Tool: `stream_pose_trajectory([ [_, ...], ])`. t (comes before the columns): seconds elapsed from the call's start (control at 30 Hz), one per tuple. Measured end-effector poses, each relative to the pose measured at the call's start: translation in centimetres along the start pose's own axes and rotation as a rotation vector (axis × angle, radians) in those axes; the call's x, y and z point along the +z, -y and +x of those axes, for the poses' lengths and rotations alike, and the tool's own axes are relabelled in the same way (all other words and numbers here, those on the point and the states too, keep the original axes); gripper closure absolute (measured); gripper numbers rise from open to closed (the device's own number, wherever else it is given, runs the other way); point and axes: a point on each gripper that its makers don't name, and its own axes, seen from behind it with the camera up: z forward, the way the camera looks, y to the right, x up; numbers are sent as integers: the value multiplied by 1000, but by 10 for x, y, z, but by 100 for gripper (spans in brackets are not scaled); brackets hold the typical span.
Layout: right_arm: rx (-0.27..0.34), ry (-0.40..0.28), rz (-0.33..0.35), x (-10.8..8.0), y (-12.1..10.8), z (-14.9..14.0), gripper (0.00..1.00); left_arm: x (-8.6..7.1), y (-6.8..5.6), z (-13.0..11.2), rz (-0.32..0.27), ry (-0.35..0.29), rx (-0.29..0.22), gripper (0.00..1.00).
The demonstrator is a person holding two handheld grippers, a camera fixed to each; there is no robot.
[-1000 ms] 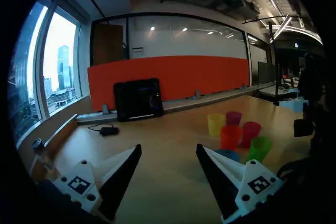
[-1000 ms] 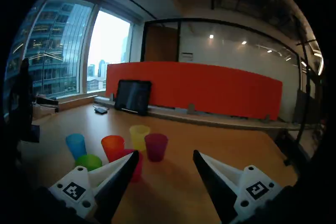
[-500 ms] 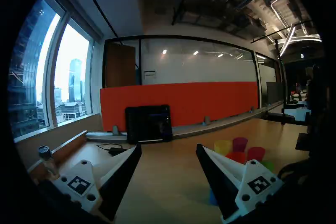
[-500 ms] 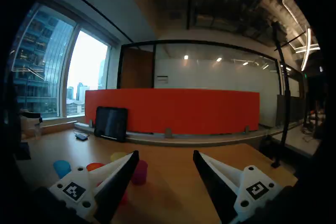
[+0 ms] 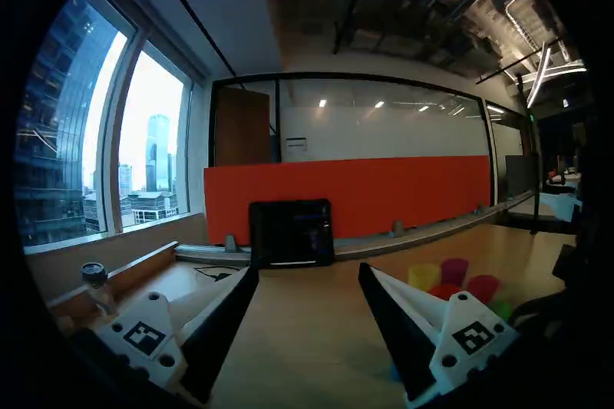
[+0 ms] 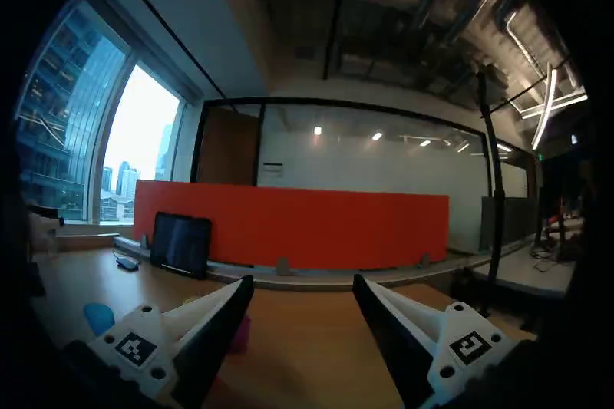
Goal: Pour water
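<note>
I've got left gripper (image 5: 308,269) and right gripper (image 6: 302,280) both spread wide, holding nothing, over the wooden table (image 5: 307,332), plastic cups (image 5: 453,278) just ahead.

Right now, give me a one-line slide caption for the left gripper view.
Open left gripper above the wooden table, colourful plastic cups to its right, dark tablet before orange partition.

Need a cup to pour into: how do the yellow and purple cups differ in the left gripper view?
The yellow cup is pale yellow, the purple cup magenta-purple. The yellow cup stands left of the purple cup, nearer a finger of the left gripper. Both stand upright on the table, alike in shape.
</note>
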Motion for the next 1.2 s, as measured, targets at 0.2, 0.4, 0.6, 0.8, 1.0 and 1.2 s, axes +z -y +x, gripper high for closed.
stream_pose_trajectory([
  [0.2, 15, -5, -13, -4, -4, 0, 0, 2, 5, -7, 26, 5, 25, 3],
  [0.4, 49, 4, -21, -6, -9, -5, 0, 3, 9, -15, 55, 2, 40, 3],
  [0.6, 51, 8, -42, -9, -14, -5, 0, 4, 9, -22, 68, 0, 37, 3],
  [0.8, 30, 10, -59, -12, -17, -4, 0, 3, 7, -36, 68, 5, 25, 3],
  [1.0, 4, 18, -68, -15, -16, -4, 0, 1, 4, -53, 54, 18, 9, 3],
  [1.2, 7, 20, -68, -14, -15, -3, 0, -1, 2, -69, 51, 33, 0, 3],
])
